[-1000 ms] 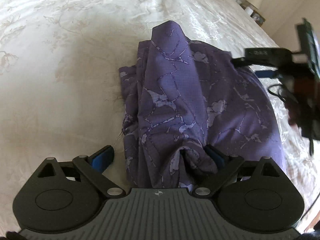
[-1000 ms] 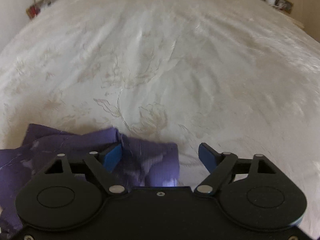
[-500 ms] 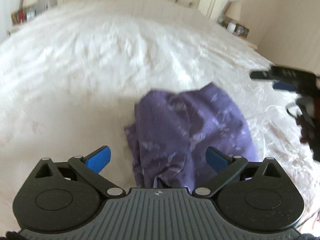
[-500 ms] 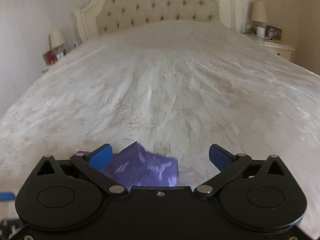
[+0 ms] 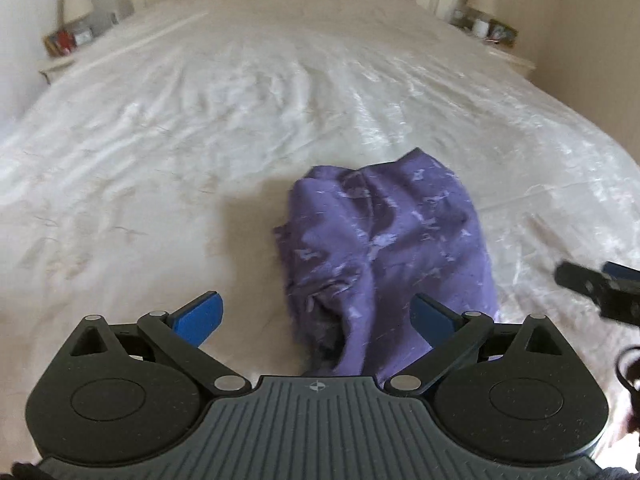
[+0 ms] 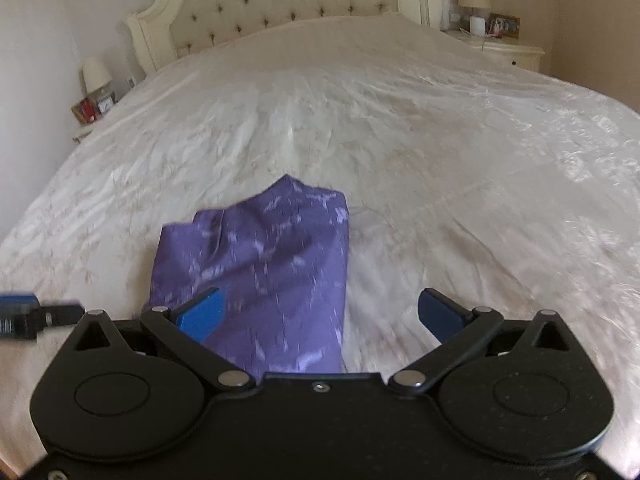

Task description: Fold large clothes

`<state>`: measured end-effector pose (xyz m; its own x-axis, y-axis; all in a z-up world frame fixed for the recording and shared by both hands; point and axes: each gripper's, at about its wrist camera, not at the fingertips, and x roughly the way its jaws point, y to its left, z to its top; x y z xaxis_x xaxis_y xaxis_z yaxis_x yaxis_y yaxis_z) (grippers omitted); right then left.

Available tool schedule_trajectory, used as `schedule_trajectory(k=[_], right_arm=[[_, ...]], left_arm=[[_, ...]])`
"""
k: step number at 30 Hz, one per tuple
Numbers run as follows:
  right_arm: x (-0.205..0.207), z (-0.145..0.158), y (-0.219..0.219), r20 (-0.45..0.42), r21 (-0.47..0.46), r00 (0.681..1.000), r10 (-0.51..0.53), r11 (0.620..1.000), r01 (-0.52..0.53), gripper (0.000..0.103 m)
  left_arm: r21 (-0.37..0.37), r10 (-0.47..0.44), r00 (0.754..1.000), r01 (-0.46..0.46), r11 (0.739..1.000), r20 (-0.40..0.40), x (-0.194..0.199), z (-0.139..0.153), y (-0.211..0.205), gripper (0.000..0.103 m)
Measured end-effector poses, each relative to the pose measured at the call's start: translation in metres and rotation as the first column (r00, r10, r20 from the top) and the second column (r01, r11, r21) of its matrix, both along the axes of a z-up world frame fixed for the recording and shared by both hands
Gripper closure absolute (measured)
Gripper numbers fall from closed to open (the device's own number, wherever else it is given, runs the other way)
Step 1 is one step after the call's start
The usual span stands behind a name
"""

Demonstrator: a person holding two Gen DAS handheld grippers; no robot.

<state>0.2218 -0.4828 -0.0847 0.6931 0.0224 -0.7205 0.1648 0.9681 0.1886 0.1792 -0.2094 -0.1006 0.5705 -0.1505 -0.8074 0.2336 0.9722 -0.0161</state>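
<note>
Both tools, left [image 5: 316, 316] and right [image 6: 320, 314], wide open, empty; headboard [image 6: 280, 4] whole only from right.

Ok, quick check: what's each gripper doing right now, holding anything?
Left gripper: open, holding nothing; the purple garment lies on the bed beyond it.
Right gripper: open, holding nothing.

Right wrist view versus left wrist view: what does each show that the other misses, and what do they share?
Only the right wrist view shows the tufted headboard in full and the left gripper poking in at its left edge. Only the left wrist view shows the right gripper entering from its right edge. Both show the folded purple garment lying on the white bedspread, bedside lamps, and open jaws holding nothing.
</note>
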Motion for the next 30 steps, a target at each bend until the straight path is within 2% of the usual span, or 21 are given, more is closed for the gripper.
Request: schedule_trajectory(k=[4,8,15,21,30], right_arm=[[-0.020,0.007,0.010,0.007,-0.029,1.000,0.012,0.999,-0.012,0.001],[-0.035,0.013,0.016,0.017,-0.034,1.000,0.010,0.999,-0.010,0.001],[-0.050,0.016,0.029,-0.013,-0.071,0.999,-0.032,0.997,0.031,0.001],[-0.054,0.018,0.040,-0.019,-0.169,0.999,-0.035,0.985,0.032,0.002],[-0.058,0.015,0.042,-0.040,-0.121,0.999,0.009,0.993,-0.014,0.004]], left_arm=[[0.049,-0.005,0.999,0.004,0.999,0.035,-0.013,0.009,-0.001,0.008],[0.071,-0.017,1.000,0.016,0.997,0.018,-0.024,0.011,-0.002,0.010],[0.045,-0.039,0.999,0.039,0.998,-0.009,-0.044,0.006,0.000,0.011],[0.044,-0.027,0.999,0.028,0.999,-0.029,-0.052,0.001,0.002,0.014],[0.032,-0.011,0.998,0.012,0.999,-0.058,-0.057,-0.005,0.005,0.018]])
